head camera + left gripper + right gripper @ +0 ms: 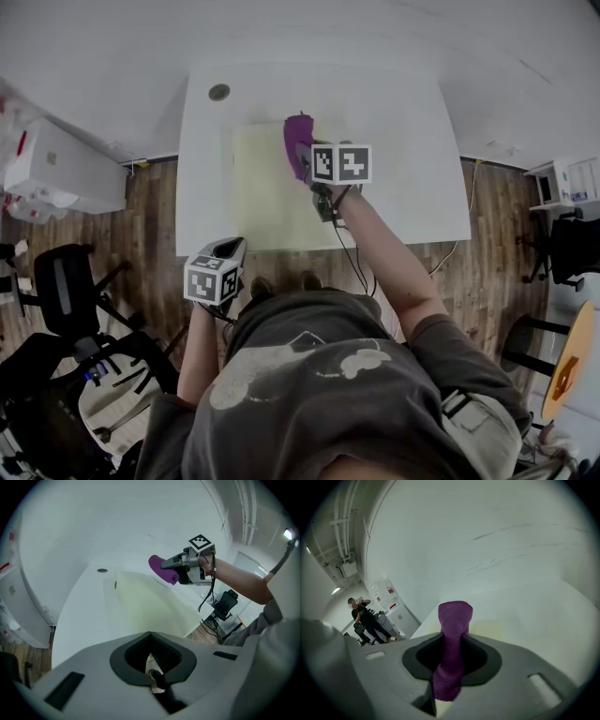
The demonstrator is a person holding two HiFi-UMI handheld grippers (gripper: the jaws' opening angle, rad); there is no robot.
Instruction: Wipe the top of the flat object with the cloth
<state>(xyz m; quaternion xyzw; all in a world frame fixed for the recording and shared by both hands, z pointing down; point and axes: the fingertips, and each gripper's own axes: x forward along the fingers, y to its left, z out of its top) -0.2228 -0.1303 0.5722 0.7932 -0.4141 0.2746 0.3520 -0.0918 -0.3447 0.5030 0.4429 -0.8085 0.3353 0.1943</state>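
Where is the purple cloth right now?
Head view, centre: the purple cloth is clamped in the right gripper, over the far end of the pale yellow sheet on the white table.

The cloth [453, 616], a purple, nubby fabric bunched into a thick roll, is sitting pinched between the jaws of the right gripper [452, 637]. Its rounded end is sticking out past the jaw tips and its other end is trailing back behind them. The flat object [267, 202], a pale yellow-green rectangular sheet, is lying flat just below and ahead of those jaws. Whether the cloth is touching the sheet is not clear. The sheet is lying well ahead of the left gripper [150, 634] and its jaws.
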